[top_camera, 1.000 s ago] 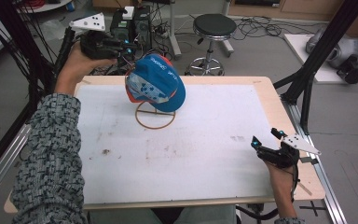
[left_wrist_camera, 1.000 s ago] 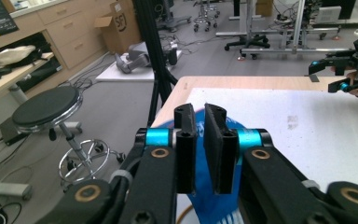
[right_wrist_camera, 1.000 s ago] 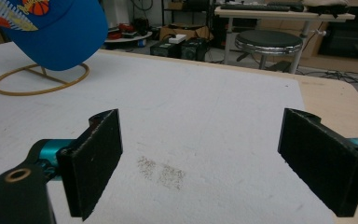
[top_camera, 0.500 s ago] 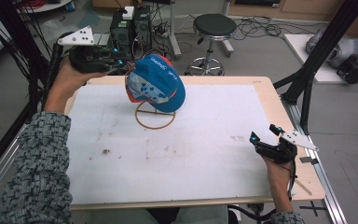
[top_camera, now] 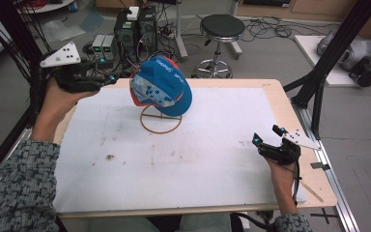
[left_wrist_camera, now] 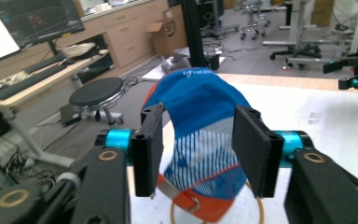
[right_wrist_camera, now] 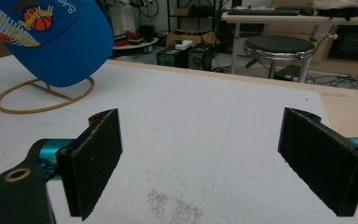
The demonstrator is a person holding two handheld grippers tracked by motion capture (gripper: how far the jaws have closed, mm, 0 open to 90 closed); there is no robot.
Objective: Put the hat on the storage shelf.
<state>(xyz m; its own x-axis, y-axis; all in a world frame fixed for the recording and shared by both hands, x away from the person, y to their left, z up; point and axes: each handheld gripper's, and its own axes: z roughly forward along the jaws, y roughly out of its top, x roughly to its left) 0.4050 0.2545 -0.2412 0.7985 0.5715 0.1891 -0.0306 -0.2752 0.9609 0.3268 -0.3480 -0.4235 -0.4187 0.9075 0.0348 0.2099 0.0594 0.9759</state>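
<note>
Cap (top_camera: 162, 87) sits on its wire stand (top_camera: 160, 121) near my table's far edge; left gripper (top_camera: 110, 79) just opening, empty; right gripper (top_camera: 265, 137) wide open, empty.

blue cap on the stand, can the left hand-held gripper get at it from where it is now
Probably yes. The left hand-held gripper sits just off the table's far left corner, its jaws having just been opening, nothing between them. They point at the blue cap on its wire stand, with only open air between.

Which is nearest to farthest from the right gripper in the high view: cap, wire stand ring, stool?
From the right gripper:
1. Wire stand ring, on the mat, to its left.
2. Cap, on the stand above the ring.
3. Stool, on the floor beyond the table.
</note>
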